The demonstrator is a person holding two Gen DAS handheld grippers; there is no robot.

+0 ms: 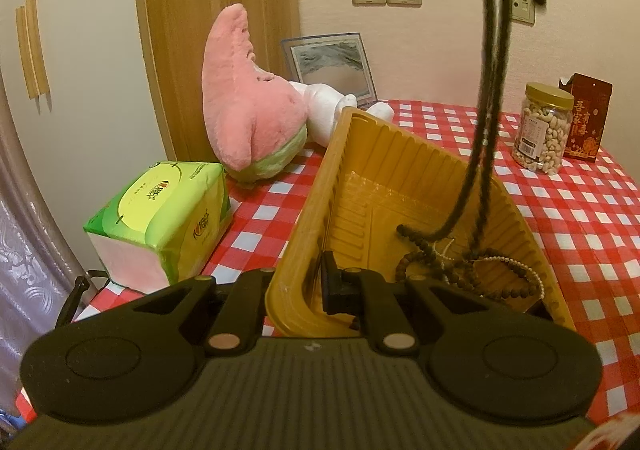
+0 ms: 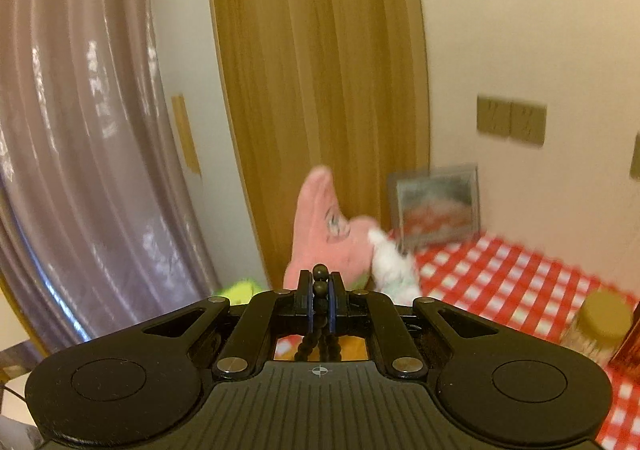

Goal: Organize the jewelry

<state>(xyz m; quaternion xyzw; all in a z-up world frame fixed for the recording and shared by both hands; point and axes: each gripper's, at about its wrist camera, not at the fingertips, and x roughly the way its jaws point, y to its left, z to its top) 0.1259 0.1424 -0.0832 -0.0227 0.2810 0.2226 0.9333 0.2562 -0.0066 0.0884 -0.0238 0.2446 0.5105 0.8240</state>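
Note:
A yellow ribbed plastic tray [image 1: 360, 154] stands tilted on the red checked table. My left gripper [image 1: 316, 282] is shut on the tray's near left wall; one finger [image 1: 334, 284] shows inside it. Brown bead strings [image 1: 432, 262] and a white pearl string [image 1: 516, 266] lie in the tray's near right corner. My right gripper [image 2: 320, 286] is shut on a black bead necklace [image 2: 320, 286], held high. The necklace hangs in long dark strands [image 1: 486, 90] from the top of the left wrist view, and its lower end reaches into the tray.
A pink starfish plush [image 1: 244, 98] and a white plush [image 1: 332, 106] lie behind the tray, with a framed picture [image 1: 332, 64] against the wall. A green tissue pack [image 1: 164, 214] sits left of the tray. A nut jar [image 1: 544, 130] and red box [image 1: 588, 118] stand at the right.

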